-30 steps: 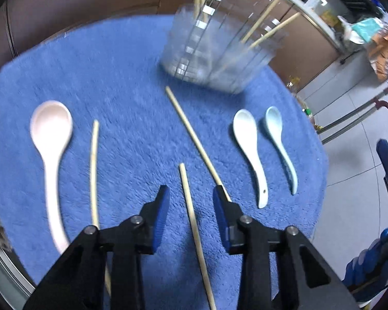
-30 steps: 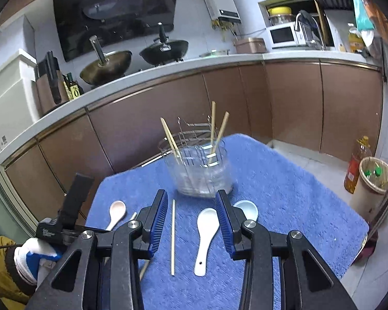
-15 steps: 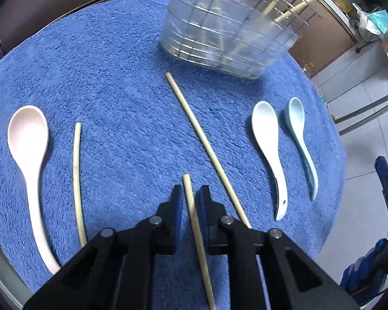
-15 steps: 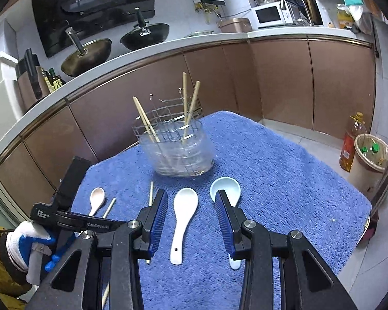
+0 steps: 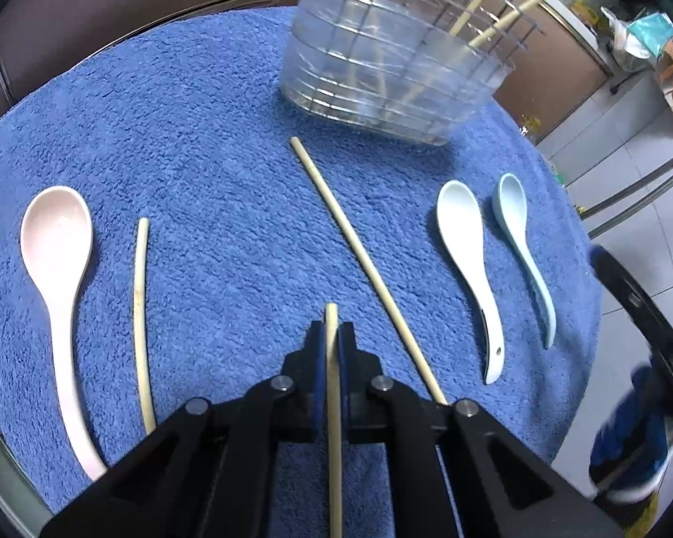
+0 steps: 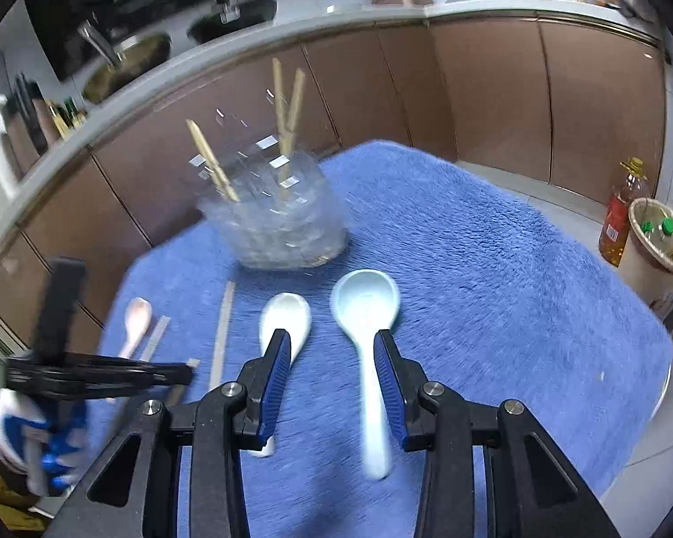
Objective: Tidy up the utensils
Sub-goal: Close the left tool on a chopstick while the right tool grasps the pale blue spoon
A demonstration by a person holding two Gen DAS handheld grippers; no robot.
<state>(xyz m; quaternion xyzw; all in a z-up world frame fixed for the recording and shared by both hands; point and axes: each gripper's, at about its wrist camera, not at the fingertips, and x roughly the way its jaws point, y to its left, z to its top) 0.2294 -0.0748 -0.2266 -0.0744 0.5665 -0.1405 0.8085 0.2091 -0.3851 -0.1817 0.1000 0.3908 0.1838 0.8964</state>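
In the left wrist view my left gripper (image 5: 330,331) is shut on a wooden chopstick (image 5: 334,403) that lies on the blue towel (image 5: 211,143). A longer chopstick (image 5: 363,264) lies just to its right and a curved one (image 5: 140,314) to its left. A pink spoon (image 5: 56,242) is far left; a white spoon (image 5: 466,242) and a light blue spoon (image 5: 522,242) are on the right. In the right wrist view my right gripper (image 6: 332,349) is open, low over the light blue spoon (image 6: 365,305), whose handle runs between the jaws near the right finger. The white spoon (image 6: 287,314) lies partly behind the left finger.
A clear holder with a wire basket (image 5: 395,54) stands at the towel's far side with several chopsticks upright in it. A gloved hand (image 6: 31,439) holds the left gripper. On the floor to the right stand an oil bottle (image 6: 619,219) and a bin (image 6: 659,246).
My left jaws have closed on the chopstick that lay between them. My right gripper has come down and forward over the spoons, so the light blue spoon's handle now lies between its jaws.
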